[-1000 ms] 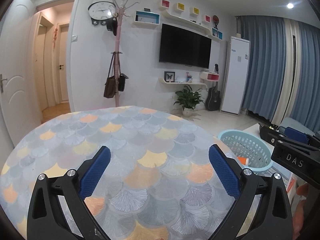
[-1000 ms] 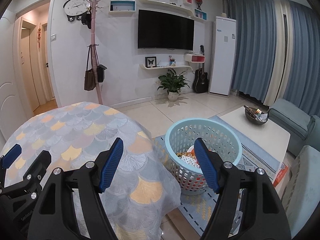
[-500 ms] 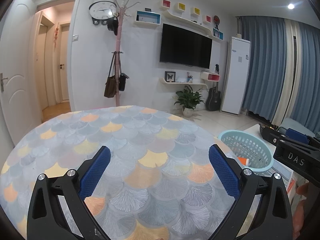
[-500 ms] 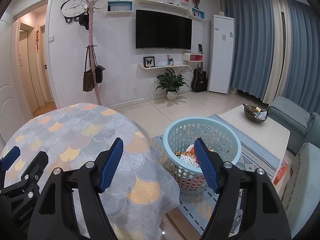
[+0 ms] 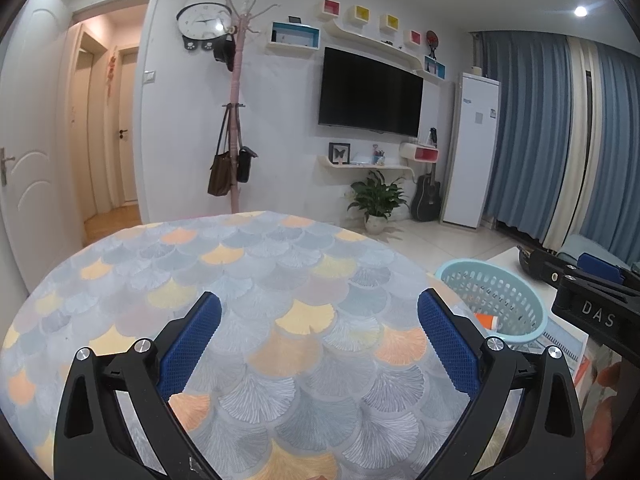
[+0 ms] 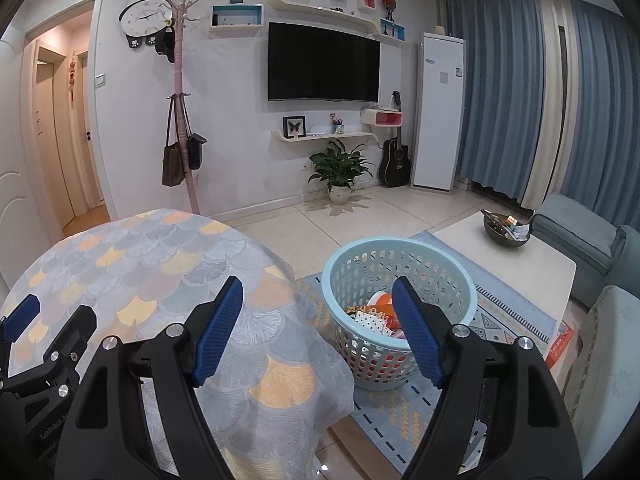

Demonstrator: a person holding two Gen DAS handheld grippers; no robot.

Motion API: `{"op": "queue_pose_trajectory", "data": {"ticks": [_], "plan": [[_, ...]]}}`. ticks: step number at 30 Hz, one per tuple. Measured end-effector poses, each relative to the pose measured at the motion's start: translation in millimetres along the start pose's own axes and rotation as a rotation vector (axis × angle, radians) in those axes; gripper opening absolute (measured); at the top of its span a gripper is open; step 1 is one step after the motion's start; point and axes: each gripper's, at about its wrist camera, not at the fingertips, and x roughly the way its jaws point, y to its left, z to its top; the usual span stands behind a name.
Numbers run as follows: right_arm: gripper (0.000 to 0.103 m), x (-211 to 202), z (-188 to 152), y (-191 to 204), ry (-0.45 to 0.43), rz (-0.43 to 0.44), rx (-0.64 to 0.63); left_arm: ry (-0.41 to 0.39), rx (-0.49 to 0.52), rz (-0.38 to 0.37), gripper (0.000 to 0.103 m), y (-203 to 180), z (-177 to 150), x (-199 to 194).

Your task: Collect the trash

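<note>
A light blue basket [image 6: 362,254] stands on a rug beside the round table [image 6: 152,264]; it holds several pieces of trash [image 6: 376,314], among them orange and white packaging. The basket also shows in the left wrist view [image 5: 460,276] at the right. My left gripper [image 5: 320,304] is open and empty above the table's scale-patterned cloth [image 5: 260,280]. My right gripper [image 6: 318,288] is open and empty, held over the table's right edge, with the basket behind its right finger. No trash shows on the cloth.
A white coffee table [image 6: 516,260] with a dark bowl [image 6: 506,232] stands right of the basket, with a blue sofa [image 6: 580,232] beyond. A coat rack [image 6: 184,120], a potted plant [image 6: 340,168] and a guitar [image 6: 396,160] line the far wall.
The right gripper's view has shifted slightly, so the basket sits a little lower and nearer the centre. The left gripper has hardly moved. Both stay open.
</note>
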Motion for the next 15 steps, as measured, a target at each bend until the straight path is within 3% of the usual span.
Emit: {"op": "queue_pose_trajectory", "data": {"ticks": [15], "plan": [[0.073, 0.9, 0.4, 2.2, 0.012, 0.002, 0.0, 0.013, -0.006, -0.004, 0.096, 2.1, -1.2, 2.3]]}}
